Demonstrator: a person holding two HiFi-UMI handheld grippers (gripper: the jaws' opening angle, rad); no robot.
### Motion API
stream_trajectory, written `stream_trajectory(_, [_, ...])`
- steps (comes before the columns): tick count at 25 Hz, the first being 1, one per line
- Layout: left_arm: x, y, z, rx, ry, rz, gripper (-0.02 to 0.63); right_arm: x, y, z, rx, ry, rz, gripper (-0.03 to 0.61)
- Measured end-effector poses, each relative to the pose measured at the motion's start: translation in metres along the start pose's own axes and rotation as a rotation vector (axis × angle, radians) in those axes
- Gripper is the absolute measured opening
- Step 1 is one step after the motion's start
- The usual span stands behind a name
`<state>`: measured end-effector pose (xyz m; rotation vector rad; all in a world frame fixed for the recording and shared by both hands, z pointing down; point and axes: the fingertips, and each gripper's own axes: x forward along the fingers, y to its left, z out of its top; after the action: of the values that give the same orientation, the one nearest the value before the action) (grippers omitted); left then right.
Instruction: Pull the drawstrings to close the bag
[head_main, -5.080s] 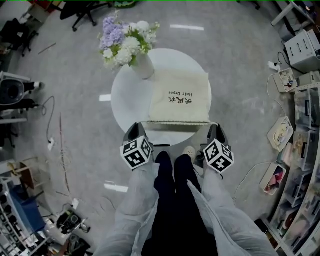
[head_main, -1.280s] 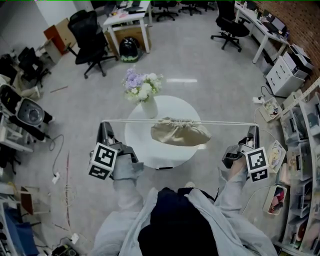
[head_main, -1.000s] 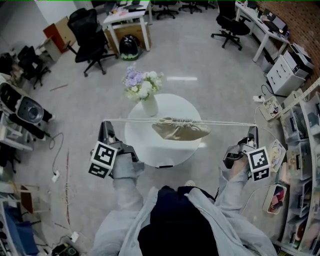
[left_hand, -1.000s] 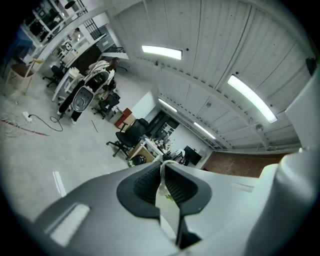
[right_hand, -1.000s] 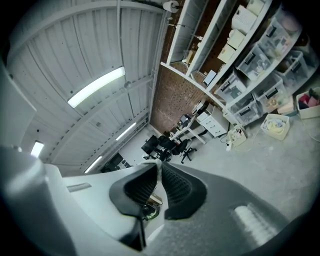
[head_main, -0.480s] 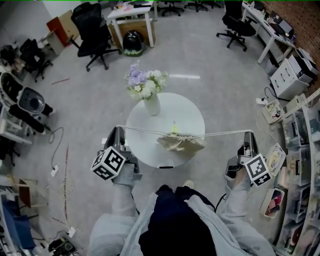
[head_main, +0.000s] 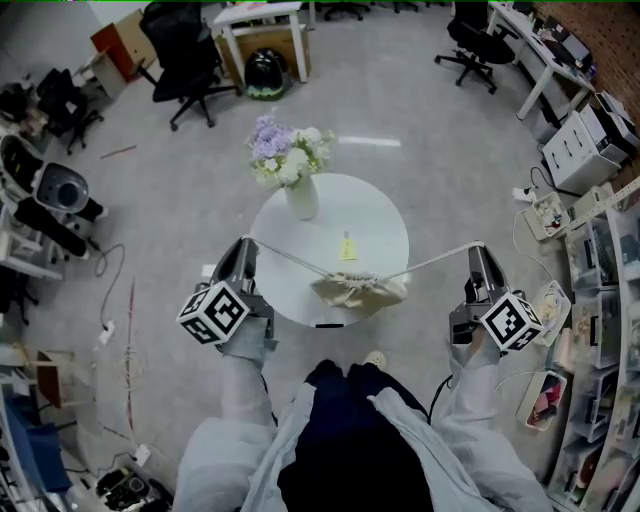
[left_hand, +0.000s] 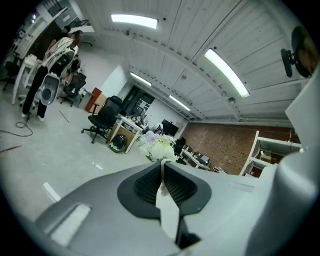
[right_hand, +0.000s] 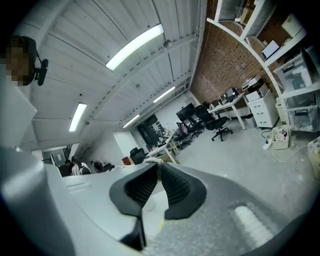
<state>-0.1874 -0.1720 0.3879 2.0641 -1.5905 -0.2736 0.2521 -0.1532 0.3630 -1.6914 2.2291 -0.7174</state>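
The beige drawstring bag (head_main: 358, 291) sits gathered at its mouth, at the near edge of the round white table (head_main: 385, 215). One white drawstring (head_main: 290, 263) slants from the bag up-left to my left gripper (head_main: 247, 244), the other (head_main: 436, 262) up-right to my right gripper (head_main: 474, 250); together they form a shallow V. In the left gripper view the jaws (left_hand: 162, 164) are shut on the white drawstring (left_hand: 168, 212), which trails back between the pads. In the right gripper view the jaws (right_hand: 159, 166) are pressed together, a bit of pale cord showing at their tips.
A white vase of purple and white flowers (head_main: 290, 165) stands at the table's far left edge. A small yellow tag (head_main: 346, 247) lies mid-table. Office chairs (head_main: 185, 60) and desks stand beyond; shelving (head_main: 610, 250) and floor cables line the right side.
The bag lay flat and open, then hung cinched on strings pulled taut and wide. Both grippers have since come inward and down, the strings sag into a V, and the bag has sunk to the table's near edge.
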Motion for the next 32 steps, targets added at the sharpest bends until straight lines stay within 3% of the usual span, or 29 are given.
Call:
stream_trajectory(4, [0.009,0.009,-0.011,0.035,0.029,0.025,0.037,0.010,-0.007,-0.009,-0.074,0.049,-0.016,0.034])
stream_trajectory(7, [0.032,0.004,0.005,0.049,0.028,-0.016,0.037,0.039,0.000,0.013,-0.114,0.041,0.042,0.034])
stream_trajectory(13, [0.067,-0.063,0.093,0.284,-0.151,-0.103,0.037,0.082,0.051,0.103,-0.354,-0.087,0.124,0.034])
stream_trajectory(16, [0.065,-0.076,0.105,0.348,-0.187,-0.098,0.038,0.077,0.052,0.105,-0.371,-0.098,0.126,0.034])
stream_trajectory(19, [0.066,-0.049,0.050,0.340,-0.043,-0.059,0.038,0.069,0.025,0.032,-0.317,0.051,0.107,0.035])
stream_trajectory(23, [0.062,0.007,-0.088,0.257,0.255,-0.008,0.038,0.049,-0.014,-0.128,-0.269,0.371,0.053,0.035])
stream_trajectory(25, [0.049,0.025,-0.147,0.216,0.363,0.020,0.038,0.033,-0.022,-0.191,-0.248,0.487,0.039,0.035])
stream_trajectory(28, [0.027,0.042,-0.197,0.213,0.448,0.074,0.038,0.009,-0.028,-0.239,-0.247,0.566,0.013,0.035])
stream_trajectory(32, [0.010,0.056,-0.214,0.211,0.479,0.093,0.038,-0.015,-0.047,-0.251,-0.267,0.563,-0.063,0.035])
